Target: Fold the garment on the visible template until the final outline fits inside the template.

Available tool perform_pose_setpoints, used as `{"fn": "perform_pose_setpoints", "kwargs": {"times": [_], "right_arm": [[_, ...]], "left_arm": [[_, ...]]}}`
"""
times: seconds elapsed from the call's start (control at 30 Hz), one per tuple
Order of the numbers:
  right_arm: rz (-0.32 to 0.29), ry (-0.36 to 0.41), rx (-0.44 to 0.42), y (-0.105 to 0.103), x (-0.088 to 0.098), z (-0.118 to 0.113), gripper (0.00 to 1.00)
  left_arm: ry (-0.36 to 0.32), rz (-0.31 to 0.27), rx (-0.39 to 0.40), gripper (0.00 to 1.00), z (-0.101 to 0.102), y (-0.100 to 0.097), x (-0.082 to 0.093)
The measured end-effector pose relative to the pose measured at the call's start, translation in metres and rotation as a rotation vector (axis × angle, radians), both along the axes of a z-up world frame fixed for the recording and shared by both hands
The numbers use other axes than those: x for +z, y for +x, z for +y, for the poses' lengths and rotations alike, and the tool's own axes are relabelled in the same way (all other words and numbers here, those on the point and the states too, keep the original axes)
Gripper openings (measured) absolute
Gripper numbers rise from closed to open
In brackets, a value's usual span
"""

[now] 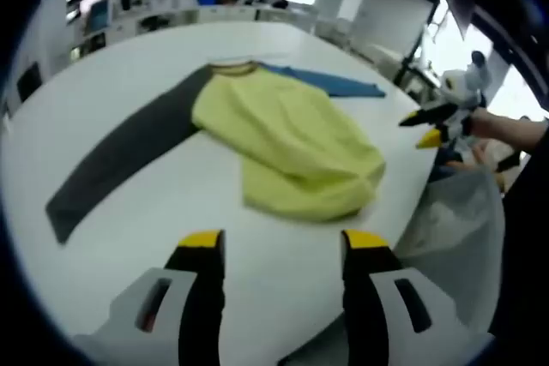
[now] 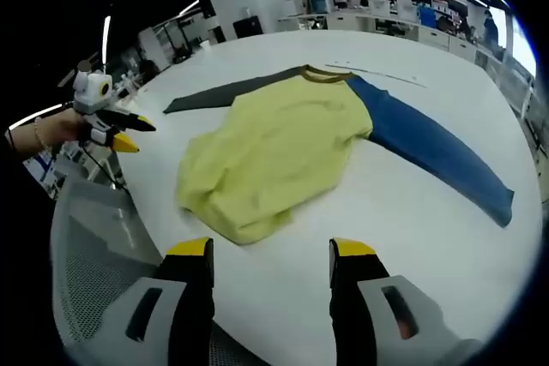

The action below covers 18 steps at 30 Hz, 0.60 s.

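A yellow long-sleeved garment (image 2: pixel 274 156) with one grey sleeve (image 1: pixel 129 156) and one blue sleeve (image 2: pixel 437 156) lay rumpled mid-counter (image 2: pixel 412 255), hem nearest the near edge. Both the left gripper (image 1: pixel 279 250) and right gripper (image 2: pixel 270 259) hovered spread and empty. Smoothing the bunched hem flat first would probably make later folds cleaner; no template outline was discernible.

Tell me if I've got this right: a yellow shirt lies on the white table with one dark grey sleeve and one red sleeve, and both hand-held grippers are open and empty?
Nearly. The second sleeve is blue, not red, as the right gripper view shows. The rest holds: the yellow shirt lies on the white table with a dark grey sleeve, and both hand-held grippers are open and empty.
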State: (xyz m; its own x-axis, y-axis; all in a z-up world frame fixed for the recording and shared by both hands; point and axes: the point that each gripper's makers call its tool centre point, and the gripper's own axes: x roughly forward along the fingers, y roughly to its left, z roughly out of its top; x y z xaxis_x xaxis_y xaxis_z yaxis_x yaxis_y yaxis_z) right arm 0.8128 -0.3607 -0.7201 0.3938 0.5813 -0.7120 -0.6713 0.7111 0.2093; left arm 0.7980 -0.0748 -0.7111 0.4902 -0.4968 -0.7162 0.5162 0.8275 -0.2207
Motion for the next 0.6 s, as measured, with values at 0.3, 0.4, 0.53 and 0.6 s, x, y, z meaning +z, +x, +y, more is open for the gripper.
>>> {"fn": "perform_pose_setpoints", "kwargs": {"times": [0.3,0.4,0.53,0.6], "right_arm": [[0.008,-0.001,-0.007,0.012,-0.011,0.004,0.48],[0.007,-0.003,-0.003,0.015,-0.013,0.006,0.46],[0.004,-0.007,0.008,0.02,-0.017,0.009,0.43],[0.004,-0.009,0.012,0.023,-0.02,0.011,0.41]], "left_arm": [[0.012,0.01,-0.011,0.37,-0.003,0.018,-0.022],[0.013,0.017,-0.015,0.37,-0.004,0.021,-0.025],[0.021,0.023,-0.019,0.35,-0.003,0.024,-0.031],[0.021,0.028,-0.016,0.34,-0.002,0.025,-0.034]]}}
